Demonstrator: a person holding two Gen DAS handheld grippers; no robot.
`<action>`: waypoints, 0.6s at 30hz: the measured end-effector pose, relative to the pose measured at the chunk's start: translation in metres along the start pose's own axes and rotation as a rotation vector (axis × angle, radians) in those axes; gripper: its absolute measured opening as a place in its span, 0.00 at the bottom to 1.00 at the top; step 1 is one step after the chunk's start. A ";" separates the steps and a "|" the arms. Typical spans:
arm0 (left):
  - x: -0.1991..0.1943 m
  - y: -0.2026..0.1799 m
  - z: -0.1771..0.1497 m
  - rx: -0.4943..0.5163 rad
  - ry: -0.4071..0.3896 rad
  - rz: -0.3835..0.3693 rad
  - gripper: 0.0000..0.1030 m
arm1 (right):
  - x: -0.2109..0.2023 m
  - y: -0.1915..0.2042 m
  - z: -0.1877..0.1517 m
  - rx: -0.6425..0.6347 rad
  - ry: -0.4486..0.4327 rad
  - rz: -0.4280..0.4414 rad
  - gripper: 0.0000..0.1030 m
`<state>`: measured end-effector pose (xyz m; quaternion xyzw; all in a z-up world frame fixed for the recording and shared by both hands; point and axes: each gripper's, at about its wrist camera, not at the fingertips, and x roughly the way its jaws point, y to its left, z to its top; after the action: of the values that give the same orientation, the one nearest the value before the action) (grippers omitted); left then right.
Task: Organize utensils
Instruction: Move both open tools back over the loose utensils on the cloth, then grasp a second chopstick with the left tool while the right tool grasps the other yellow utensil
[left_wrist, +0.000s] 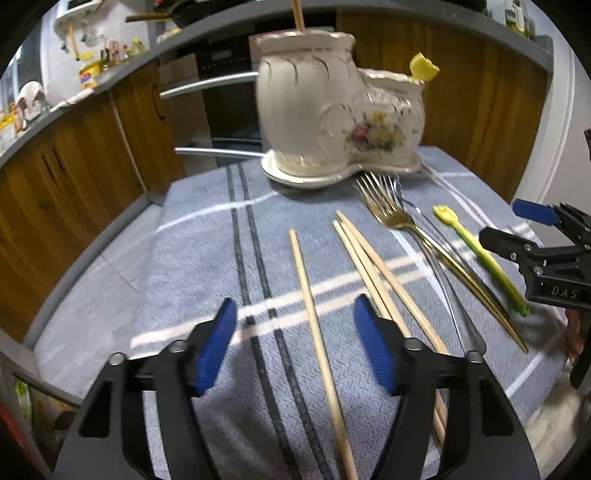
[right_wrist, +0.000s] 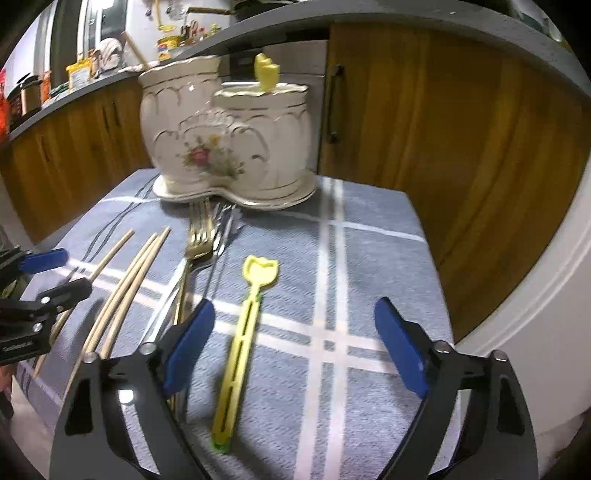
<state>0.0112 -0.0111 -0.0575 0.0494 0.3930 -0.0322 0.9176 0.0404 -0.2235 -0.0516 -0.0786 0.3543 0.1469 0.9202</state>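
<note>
- A two-part ceramic holder (left_wrist: 332, 110) is standing at the far edge of the cloth-covered table (left_wrist: 207, 258), and it is already carrying one wooden chopstick (left_wrist: 297, 14) in its taller cup and one yellow pick (left_wrist: 424, 68) in its lower cup.
- Most of the job is looking undone: a single chopstick (left_wrist: 314, 314), a bundle of three more chopsticks (left_wrist: 376, 269), the forks (left_wrist: 391, 210) and a second yellow pick (right_wrist: 240, 332) are all lying loose on the cloth in the middle and toward the right edge.
- The left gripper (left_wrist: 295, 343) is hovering with its jaws spread wide and empty, straddling the single chopstick without touching it.
- The right gripper (right_wrist: 295, 347) is likewise standing wide and empty, with the second yellow pick lying between its fingers.
- My guess is that each hand is lining up for its next pickup.
- The forks are overlapping, so their count is hard to make out; motion blur is softening them.
- The near ends of the chopsticks are disappearing behind the gripper bodies, and the insides of the holder are hidden.
</note>
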 end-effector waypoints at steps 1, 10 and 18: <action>0.001 -0.001 0.000 0.005 0.007 -0.001 0.56 | 0.001 0.001 0.000 -0.006 0.008 0.010 0.73; 0.001 -0.004 -0.003 0.044 0.036 -0.024 0.20 | 0.005 0.011 -0.002 -0.027 0.055 0.080 0.47; 0.001 -0.005 -0.001 0.042 0.048 -0.056 0.15 | 0.013 0.011 0.000 -0.015 0.090 0.110 0.33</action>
<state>0.0104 -0.0158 -0.0593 0.0583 0.4156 -0.0650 0.9054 0.0459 -0.2109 -0.0609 -0.0725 0.3981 0.1962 0.8932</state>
